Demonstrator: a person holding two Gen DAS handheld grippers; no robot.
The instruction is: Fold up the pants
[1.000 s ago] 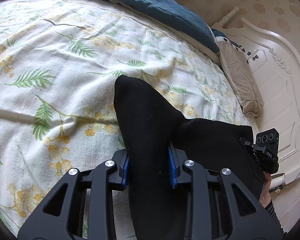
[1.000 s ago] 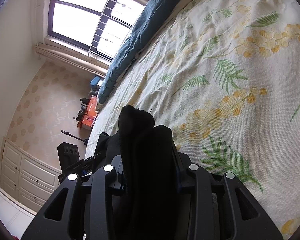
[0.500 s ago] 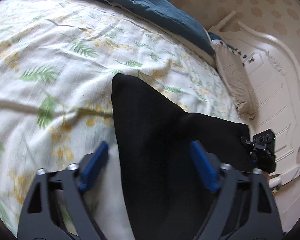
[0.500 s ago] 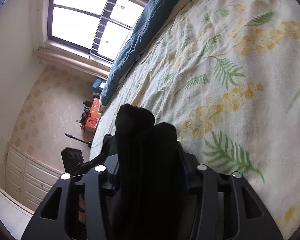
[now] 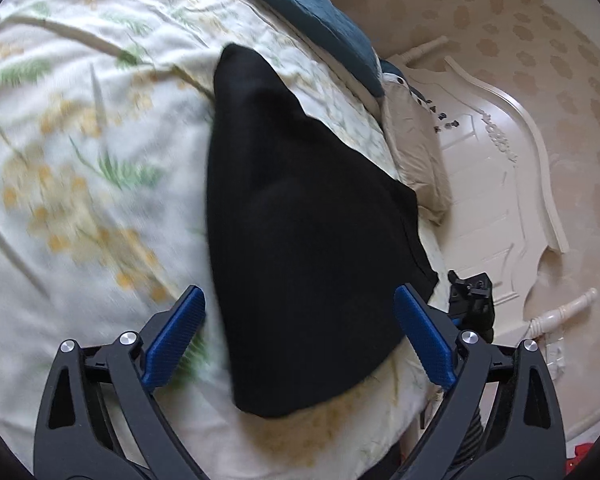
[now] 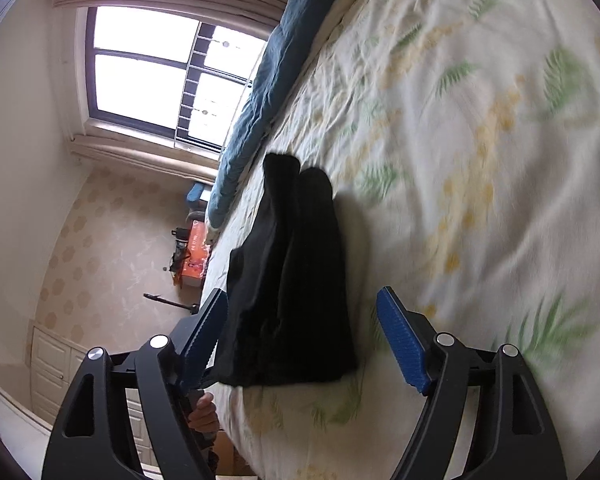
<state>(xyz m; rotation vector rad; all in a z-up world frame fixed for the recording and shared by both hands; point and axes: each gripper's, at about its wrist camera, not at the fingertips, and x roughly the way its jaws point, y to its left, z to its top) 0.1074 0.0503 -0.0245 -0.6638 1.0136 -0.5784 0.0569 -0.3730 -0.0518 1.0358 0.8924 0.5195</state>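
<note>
The black pants point(image 5: 300, 232) lie folded on the bed point(image 5: 80, 168), on its leaf-and-flower sheet, close to the near edge. The left gripper point(image 5: 300, 336) is spread wide, its blue pads point(image 5: 176, 336) on either side of the fabric and apart from it. The right gripper point(image 6: 300, 340) is spread too, its jaws flanking the bundle's near end with nothing between them pinched. From the right wrist view the pants point(image 6: 292, 280) look stacked in two or more layers, though blur makes the count uncertain. A blue blanket point(image 5: 320, 12) lies along the far side of the bed, and a beige pillow point(image 5: 416, 152) rests by the white headboard point(image 5: 500, 184).
</note>
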